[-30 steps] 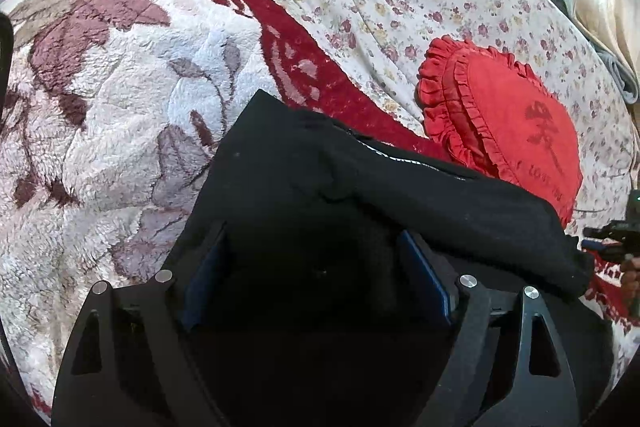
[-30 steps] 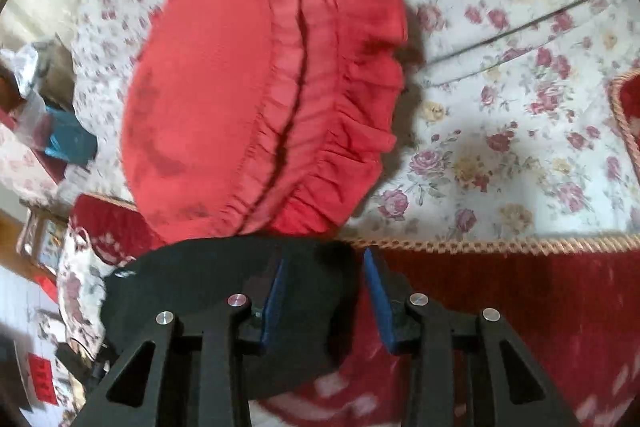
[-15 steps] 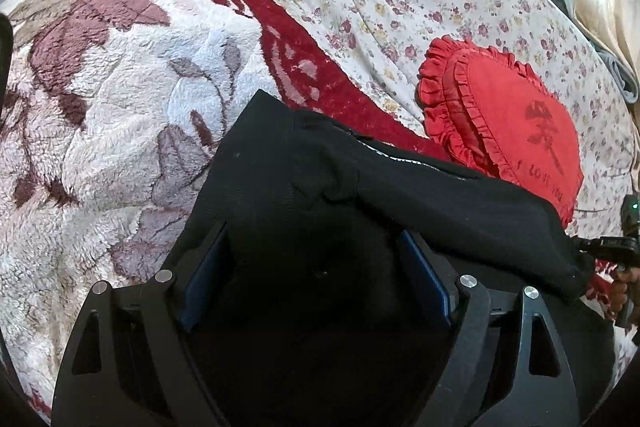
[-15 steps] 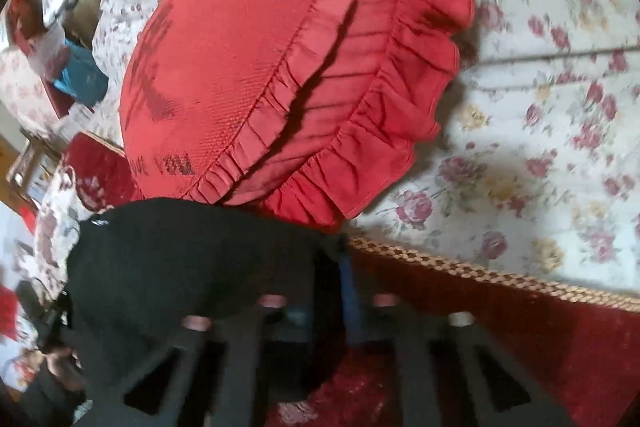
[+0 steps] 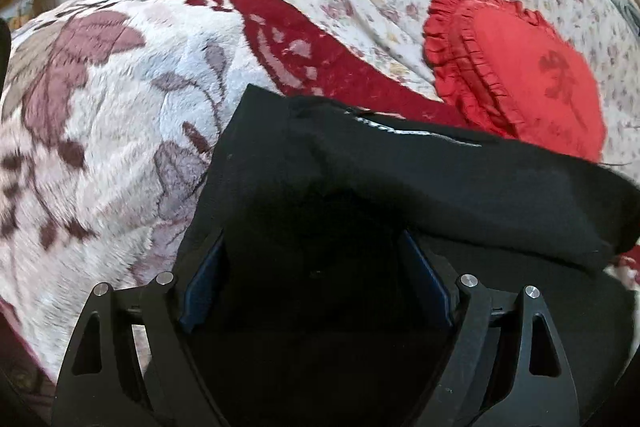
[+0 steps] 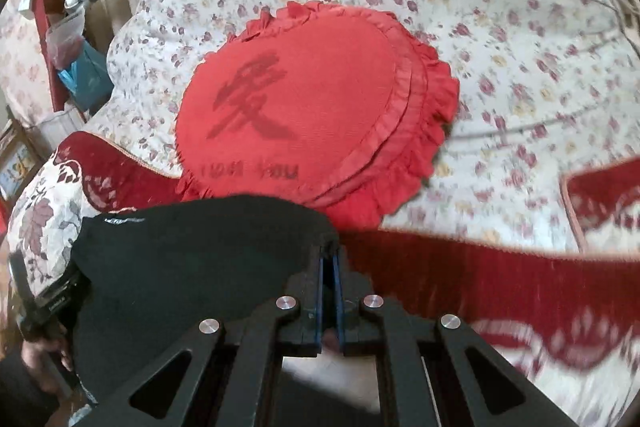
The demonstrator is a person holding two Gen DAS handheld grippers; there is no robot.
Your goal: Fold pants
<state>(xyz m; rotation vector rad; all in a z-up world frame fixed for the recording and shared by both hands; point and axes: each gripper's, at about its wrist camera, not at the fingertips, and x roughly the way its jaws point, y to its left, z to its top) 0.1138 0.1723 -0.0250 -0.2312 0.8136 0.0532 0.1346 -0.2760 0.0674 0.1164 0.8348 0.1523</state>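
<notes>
On the bed (image 6: 520, 7), soft, limp black pants (image 6: 192, 251) are pinched at a corner by the right gripper (image 6: 329, 259); the left gripper (image 5: 316, 283) is held apart.

Bed under a floral quilt (image 6: 500, 7), plush red-bordered blanket (image 5: 120, 99) over it, red frilled heart cushion (image 6: 320, 107) (dark character printed), black pants (image 5: 400, 179) on the blanket

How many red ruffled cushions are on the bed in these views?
1. The red ruffled cushion lies on the floral bedspread, just beyond the black pants; the left wrist view shows the same one. Others could be out of frame.
</notes>
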